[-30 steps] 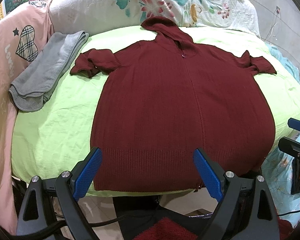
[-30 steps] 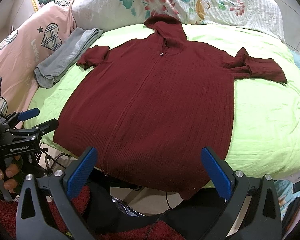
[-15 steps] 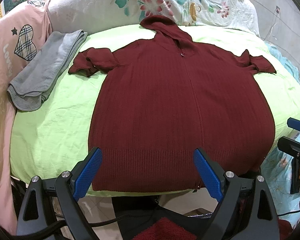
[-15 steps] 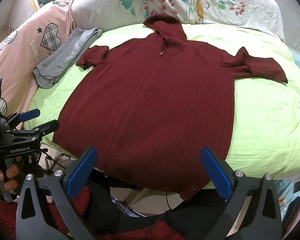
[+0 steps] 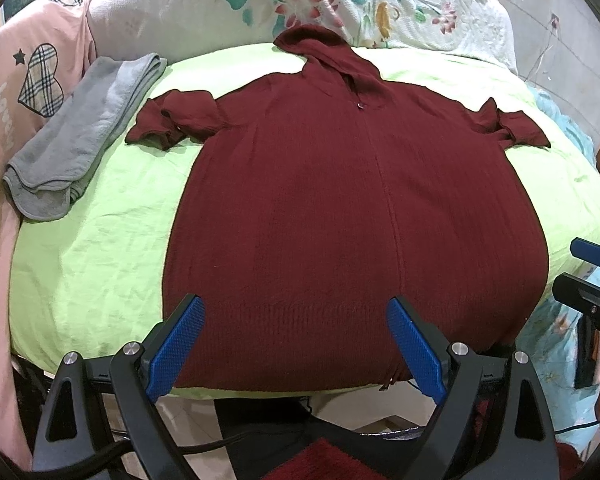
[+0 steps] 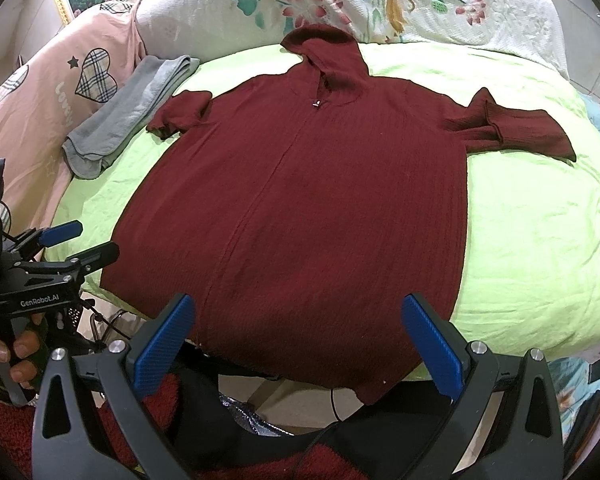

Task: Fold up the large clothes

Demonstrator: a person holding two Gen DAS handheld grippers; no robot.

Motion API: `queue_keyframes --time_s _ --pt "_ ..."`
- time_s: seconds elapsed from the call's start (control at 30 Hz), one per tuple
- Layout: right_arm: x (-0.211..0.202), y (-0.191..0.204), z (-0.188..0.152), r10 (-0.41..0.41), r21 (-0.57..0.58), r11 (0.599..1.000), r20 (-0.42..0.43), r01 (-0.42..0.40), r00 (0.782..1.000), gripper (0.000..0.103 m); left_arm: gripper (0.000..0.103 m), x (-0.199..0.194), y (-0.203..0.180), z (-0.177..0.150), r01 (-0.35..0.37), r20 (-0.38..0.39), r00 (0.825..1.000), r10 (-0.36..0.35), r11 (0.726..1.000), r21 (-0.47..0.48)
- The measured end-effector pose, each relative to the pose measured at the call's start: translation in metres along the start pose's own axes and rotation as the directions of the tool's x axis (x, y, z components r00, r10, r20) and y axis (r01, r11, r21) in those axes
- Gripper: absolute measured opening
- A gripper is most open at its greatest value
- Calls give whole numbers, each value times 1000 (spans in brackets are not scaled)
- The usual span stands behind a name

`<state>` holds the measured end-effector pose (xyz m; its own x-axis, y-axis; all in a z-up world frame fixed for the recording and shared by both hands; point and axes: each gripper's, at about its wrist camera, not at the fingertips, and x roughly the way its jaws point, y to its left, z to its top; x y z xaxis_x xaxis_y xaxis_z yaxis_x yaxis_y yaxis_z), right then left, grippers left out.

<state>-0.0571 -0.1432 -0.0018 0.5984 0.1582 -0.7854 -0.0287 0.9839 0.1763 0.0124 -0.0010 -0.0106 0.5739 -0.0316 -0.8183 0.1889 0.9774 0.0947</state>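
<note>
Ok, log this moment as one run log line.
stage: pre-grasp | maroon hoodie: flat on green sheet | left gripper: open | right gripper: open

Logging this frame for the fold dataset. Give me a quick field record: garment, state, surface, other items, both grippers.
garment: maroon hooded zip sweater
state: spread flat, front up, unfolded; both sleeves bunched near the shoulders; hem at the near bed edge
surface: lime-green bedsheet
other items: folded grey towel beside the left sleeve; floral quilt behind the hood
left gripper: open, holding nothing, over the hem
right gripper: open, holding nothing, over the hem
</note>
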Motion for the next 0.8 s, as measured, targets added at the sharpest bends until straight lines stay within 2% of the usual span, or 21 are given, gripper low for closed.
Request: queue_keyframes --time_s 0.17,0.27,0.33,0.43,0.63,0.7,0.73,0.8 --pt "4 -10 1 -22 16 1000 -14 22 1000 103 93 10 -1 5 7 -4 1000 -7 1000 -1" --pt "7 -18 4 -8 45 999 -21 9 1000 102 93 17 0 9 30 -12 999 -31 999 -15" --pt "8 -26 8 -27 47 999 -16 27 1000 102 93 22 -1 13 34 -17 999 -34 999 -15" --pt "7 -38 18 -115 14 993 -64 116 991 102 93 26 -3 19 38 -22 999 -38 999 -13" --pt "3 -99 63 -194 57 980 60 190 979 95 93 33 -2 35 30 -17 999 -31 999 -17" --pt "7 -128 85 -253 83 966 84 246 964 87 93 37 -2 39 32 -29 999 -33 999 -23" --pt "14 -139 93 -259 96 963 86 251 962 79 93 39 -2 40 34 -36 999 -35 999 -28" --pt "30 -161 113 -295 118 951 83 285 952 75 93 43 -2 40 34 -52 998 -36 999 -33"
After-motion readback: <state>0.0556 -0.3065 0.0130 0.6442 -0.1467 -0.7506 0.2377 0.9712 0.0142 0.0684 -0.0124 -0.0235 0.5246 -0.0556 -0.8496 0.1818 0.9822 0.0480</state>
